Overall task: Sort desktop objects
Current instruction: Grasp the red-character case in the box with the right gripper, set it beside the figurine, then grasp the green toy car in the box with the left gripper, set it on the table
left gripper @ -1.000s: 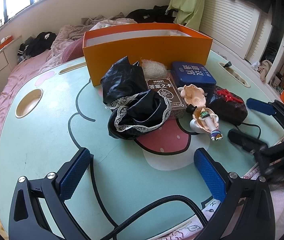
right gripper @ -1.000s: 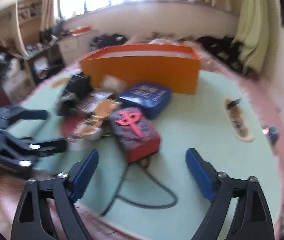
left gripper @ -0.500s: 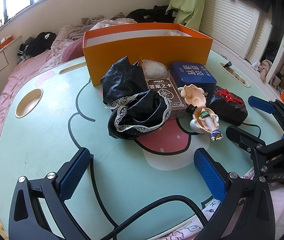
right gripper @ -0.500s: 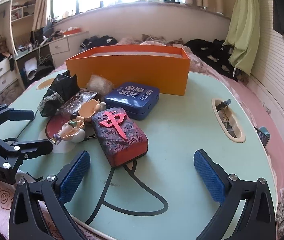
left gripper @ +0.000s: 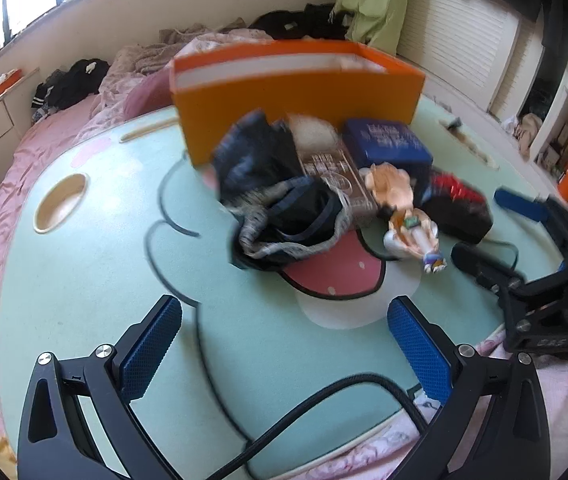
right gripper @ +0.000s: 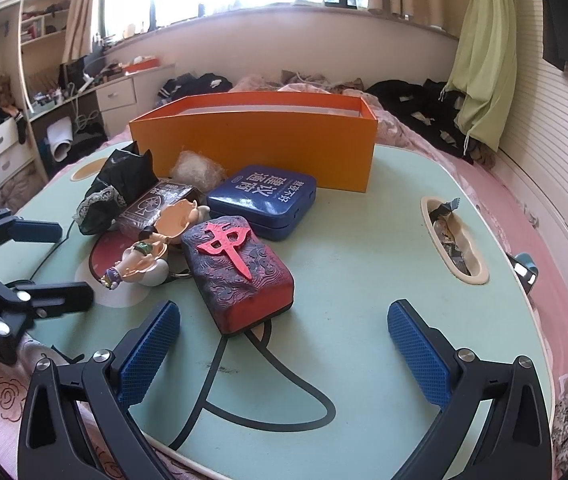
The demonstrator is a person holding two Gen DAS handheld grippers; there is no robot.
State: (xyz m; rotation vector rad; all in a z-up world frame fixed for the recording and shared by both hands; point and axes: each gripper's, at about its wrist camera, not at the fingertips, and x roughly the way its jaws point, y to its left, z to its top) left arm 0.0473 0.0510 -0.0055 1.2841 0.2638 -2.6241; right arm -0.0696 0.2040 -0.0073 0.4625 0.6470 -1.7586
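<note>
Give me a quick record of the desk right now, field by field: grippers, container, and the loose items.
left gripper: open, empty, above the table
right gripper: open, empty
container: orange box, open top, at the far side
surface: green cartoon table
loose items: blue tin, red mahjong-tile block, figurine, card box, black lace cloth

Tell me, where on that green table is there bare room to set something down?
Bare patches: between the mahjong-tile block and the slot tray, and between the black cloth and the round cup hole. It is crowded in front of the orange box.
</note>
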